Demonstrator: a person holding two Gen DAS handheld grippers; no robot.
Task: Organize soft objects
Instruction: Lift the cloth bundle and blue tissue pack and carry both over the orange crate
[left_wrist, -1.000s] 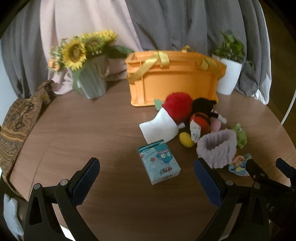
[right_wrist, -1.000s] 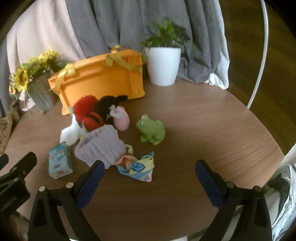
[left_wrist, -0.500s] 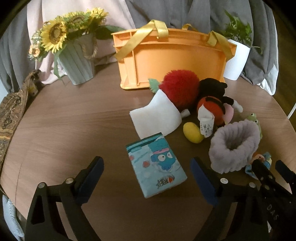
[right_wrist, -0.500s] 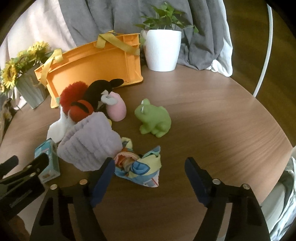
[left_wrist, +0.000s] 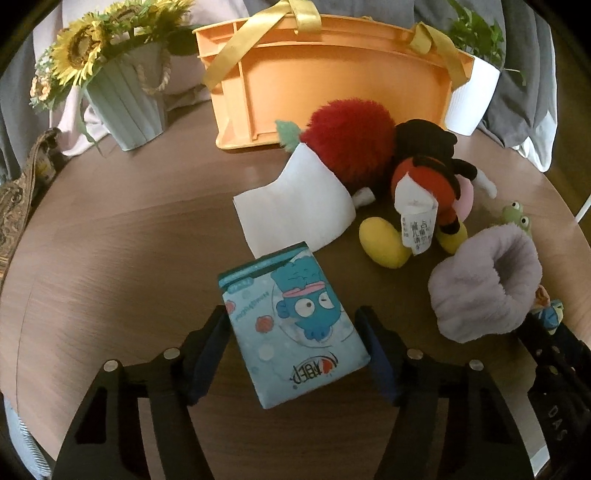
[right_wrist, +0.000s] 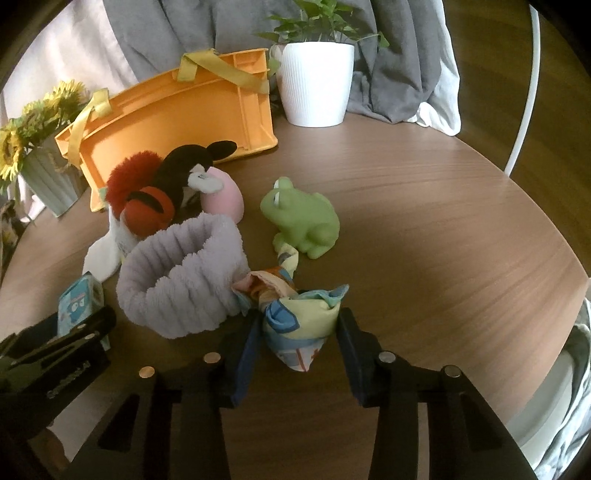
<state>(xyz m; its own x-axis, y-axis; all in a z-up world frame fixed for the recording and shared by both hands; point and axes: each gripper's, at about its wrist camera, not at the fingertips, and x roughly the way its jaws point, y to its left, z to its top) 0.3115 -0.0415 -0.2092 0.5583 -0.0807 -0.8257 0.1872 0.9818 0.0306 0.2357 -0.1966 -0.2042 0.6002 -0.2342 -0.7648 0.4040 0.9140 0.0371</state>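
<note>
both claws closing on soft goods

left wrist view: the left gripper (left_wrist: 295, 347) is closing around a pale blue tissue pack (left_wrist: 291, 325) printed with a blue cartoon fish, lying flat at lower centre; both pads sit at its edges, though a firm grasp cannot be told.

right wrist view: the right gripper (right_wrist: 297, 347) is closing on a crumpled patterned cloth (right_wrist: 295, 325) in yellow, blue and pink, pads touching both sides, beside the lilac fleece band (right_wrist: 181, 284) left of centre.

Sunflowers in a ribbed grey-green pot (left_wrist: 123, 107) (left), white potted plant (right_wrist: 314, 83), grey curtains (right_wrist: 399, 55) behind.
</note>
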